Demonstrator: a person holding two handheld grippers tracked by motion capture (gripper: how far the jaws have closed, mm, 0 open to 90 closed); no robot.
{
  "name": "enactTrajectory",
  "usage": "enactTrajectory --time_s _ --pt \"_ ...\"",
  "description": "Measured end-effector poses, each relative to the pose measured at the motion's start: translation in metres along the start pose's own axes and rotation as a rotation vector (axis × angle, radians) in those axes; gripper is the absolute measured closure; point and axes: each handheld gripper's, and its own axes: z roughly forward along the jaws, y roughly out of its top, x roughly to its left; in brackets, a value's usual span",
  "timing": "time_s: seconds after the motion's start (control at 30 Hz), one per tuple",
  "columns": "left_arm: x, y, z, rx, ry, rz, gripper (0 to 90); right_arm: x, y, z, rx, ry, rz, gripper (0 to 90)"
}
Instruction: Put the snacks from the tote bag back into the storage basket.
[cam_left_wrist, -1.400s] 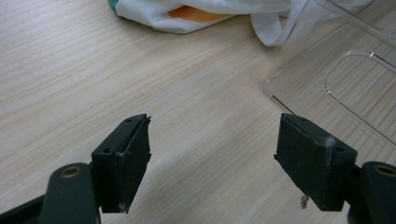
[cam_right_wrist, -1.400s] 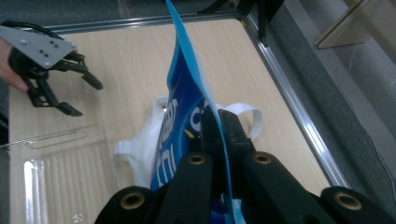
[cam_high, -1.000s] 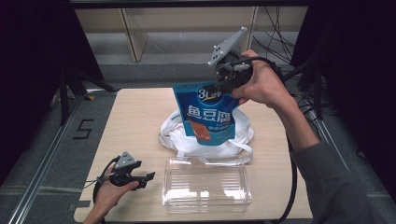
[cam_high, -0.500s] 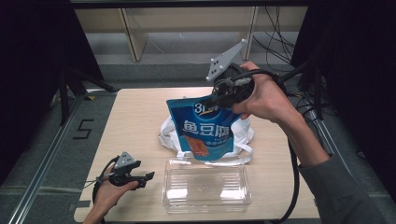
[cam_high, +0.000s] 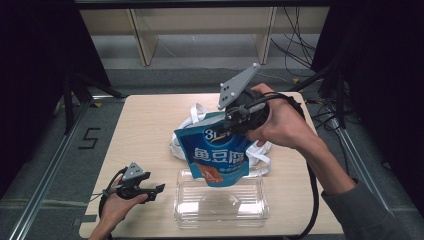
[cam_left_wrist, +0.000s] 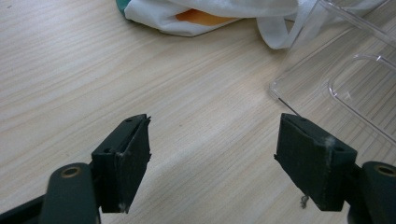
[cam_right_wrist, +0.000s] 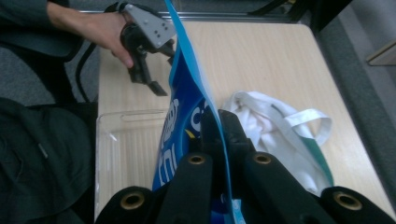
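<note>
1. We find the right gripper (cam_high: 235, 122) raised above the table (cam_high: 145, 130), its jaws clamped tight on the top edge of a blue snack pouch (cam_high: 215, 157). In the right gripper view the pouch's edge runs between the two black jaws, which are pressed together on it.
2. We note that the pouch hangs in the air, tilted, with its lower end over the far rim of a clear plastic tray (cam_high: 222, 210). We cannot tell whether the pouch touches the tray.
3. We record a white cloth bag (cam_high: 192, 125) lying crumpled on the table behind the pouch, just beyond the tray. In the right gripper view the bag shows a loose handle and a green patch.
4. We find the left gripper (cam_high: 150, 190) held low at the near left of the table, well apart from the pouch. In the left gripper view its jaws stand wide apart with nothing between them, over bare wood, and the tray's corner lies just beside the right-hand jaw.
</note>
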Motion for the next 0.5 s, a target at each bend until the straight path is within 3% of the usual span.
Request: enactTrajectory --time_s 0.1,0.2,0.23,0.27,0.4,0.47,0.5 --pt "0.0 0.0 0.0 -0.006 0.003 0.001 25.3 0.004 -0.002 0.005 0.002 0.023 0.016 90.0" --pt "0.0 0.0 0.0 0.001 0.0 0.001 25.3 0.005 -0.005 0.011 -0.005 0.034 0.0 90.0" --pt "0.001 0.001 -0.002 0.019 -0.004 0.025 25.3 0.007 -0.005 0.013 0.0 0.034 0.01 90.0" --pt "0.001 0.001 -0.001 0.018 -0.004 0.026 25.3 0.006 -0.006 0.016 -0.002 0.047 -0.012 90.0" --pt "0.001 0.001 -0.002 0.018 -0.005 0.024 25.3 0.006 -0.01 0.027 0.001 0.057 -0.019 90.0" --pt "0.0 0.0 0.0 0.003 -0.003 0.004 25.3 0.004 -0.013 0.032 0.004 0.075 -0.021 90.0" --pt "0.0 0.0 0.0 0.001 -0.001 0.002 25.3 0.005 -0.014 0.033 0.008 0.065 0.005 90.0"
